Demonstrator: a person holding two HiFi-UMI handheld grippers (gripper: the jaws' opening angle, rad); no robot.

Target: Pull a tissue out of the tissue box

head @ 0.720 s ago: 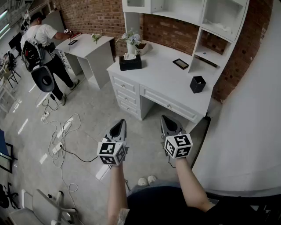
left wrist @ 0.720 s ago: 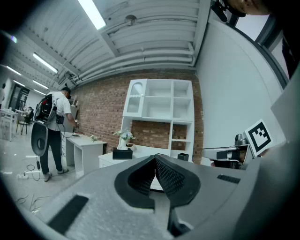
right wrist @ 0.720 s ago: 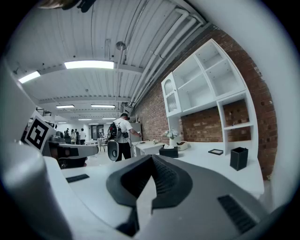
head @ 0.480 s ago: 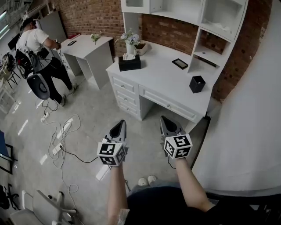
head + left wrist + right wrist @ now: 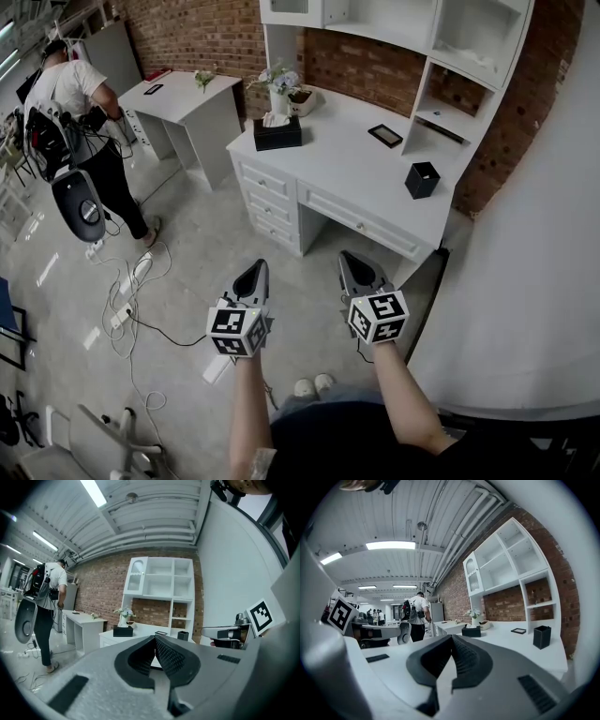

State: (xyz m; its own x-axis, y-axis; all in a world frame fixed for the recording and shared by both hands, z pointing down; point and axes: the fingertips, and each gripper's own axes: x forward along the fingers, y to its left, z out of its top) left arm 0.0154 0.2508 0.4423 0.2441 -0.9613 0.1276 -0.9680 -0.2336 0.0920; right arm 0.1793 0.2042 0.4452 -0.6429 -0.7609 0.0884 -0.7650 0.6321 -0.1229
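I hold both grippers out over the floor, well short of the counter [image 5: 356, 173]; the left gripper [image 5: 253, 272] has its jaws pressed together on nothing, and the right gripper [image 5: 351, 260], at its 3 o'clock, is pressed together and empty too. The black tissue box [image 5: 278, 135] sits on the counter's far left corner, around 12 o'clock from the left gripper and well apart from it, with a white tissue [image 5: 274, 119] poking from its top; a vase of flowers [image 5: 280, 86] stands just behind it; a black cup [image 5: 422, 179] sits at 1 o'clock from the right gripper.
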